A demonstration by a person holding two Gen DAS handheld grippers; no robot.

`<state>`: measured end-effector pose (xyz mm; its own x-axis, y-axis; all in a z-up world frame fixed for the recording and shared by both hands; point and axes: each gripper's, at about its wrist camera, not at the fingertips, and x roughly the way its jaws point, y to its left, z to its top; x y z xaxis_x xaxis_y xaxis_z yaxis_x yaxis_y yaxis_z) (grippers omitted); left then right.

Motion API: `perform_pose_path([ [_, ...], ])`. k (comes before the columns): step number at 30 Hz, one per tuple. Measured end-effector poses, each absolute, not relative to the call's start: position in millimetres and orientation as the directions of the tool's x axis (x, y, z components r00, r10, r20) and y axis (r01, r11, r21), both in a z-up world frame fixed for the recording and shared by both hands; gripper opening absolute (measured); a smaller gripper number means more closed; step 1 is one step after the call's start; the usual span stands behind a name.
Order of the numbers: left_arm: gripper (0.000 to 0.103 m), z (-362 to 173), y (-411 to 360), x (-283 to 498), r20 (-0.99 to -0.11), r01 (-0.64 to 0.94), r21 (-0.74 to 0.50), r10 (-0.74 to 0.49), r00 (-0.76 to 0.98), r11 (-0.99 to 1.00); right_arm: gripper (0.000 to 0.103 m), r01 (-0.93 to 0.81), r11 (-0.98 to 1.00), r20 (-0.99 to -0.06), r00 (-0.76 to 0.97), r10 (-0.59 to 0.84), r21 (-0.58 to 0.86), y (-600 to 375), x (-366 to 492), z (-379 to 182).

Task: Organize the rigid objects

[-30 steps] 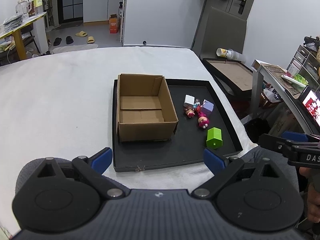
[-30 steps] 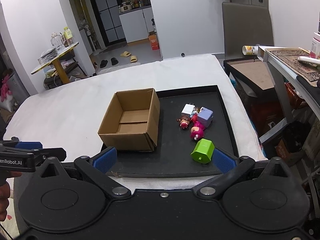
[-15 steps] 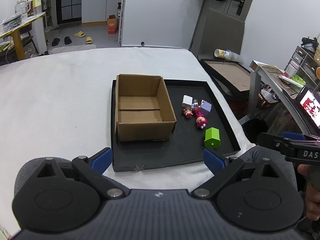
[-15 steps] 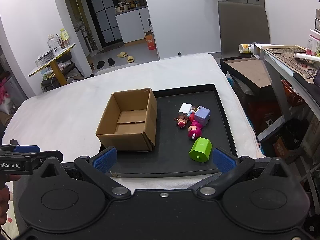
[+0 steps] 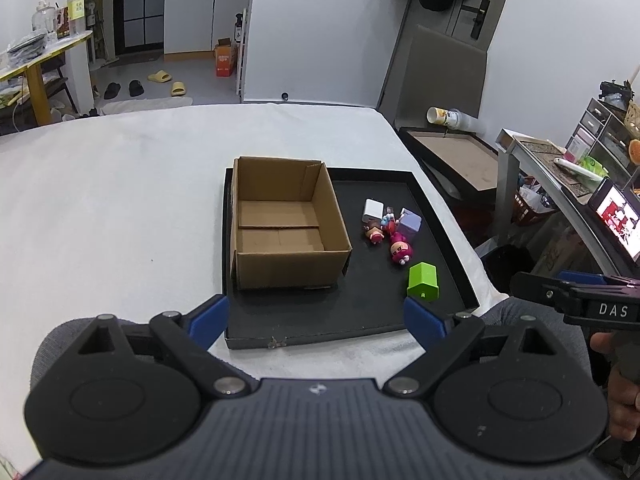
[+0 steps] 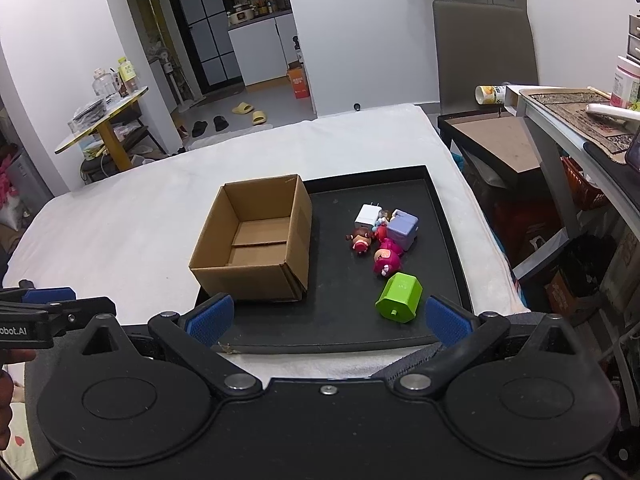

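The small toys are lying clustered on the right half of the black tray [image 5: 442,232], beside the open cardboard box [image 5: 286,234] that is sitting on the tray's left half. Farthest from me, a white charger plug [image 6: 366,216] is resting just beside a lavender cube [image 6: 403,229], with a tiny figure wedged between them that I cannot make out. In front of those, a small brown-haired figurine [image 6: 360,240] is lying on its side, and a magenta figurine [image 6: 386,261] is lying near it, touching or almost touching the cube. Closest to me, a green house-shaped block [image 6: 398,298] is tipped over by itself, a little apart from the rest. The box is showing only its bare flaps inside.

I am holding my left gripper [image 5: 316,318] over the tray's near edge with its blue pads spread wide apart and nothing between them. My right gripper [image 6: 328,316] is hovering at the same edge, its jaws likewise wide apart and gripping nothing, the green block showing just ahead between its fingertips.

The tray is sitting on a desk [image 5: 120,200] covered in white cloth. A grey chair [image 6: 484,48] is standing beyond the desk's far right corner.
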<state>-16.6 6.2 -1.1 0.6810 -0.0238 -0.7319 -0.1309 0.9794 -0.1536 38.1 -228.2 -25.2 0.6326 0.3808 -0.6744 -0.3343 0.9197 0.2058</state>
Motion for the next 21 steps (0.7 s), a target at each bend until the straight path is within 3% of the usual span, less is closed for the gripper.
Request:
perform_pose_path([
  [21, 0.094, -1.4, 7.2, -8.6, -0.74, -0.114, -0.16, -0.042, 0.672, 0.981, 0.103, -0.321, 0.924, -0.679, 0.632, 0.374, 0.21, -231.7, 40.8, -27.4],
])
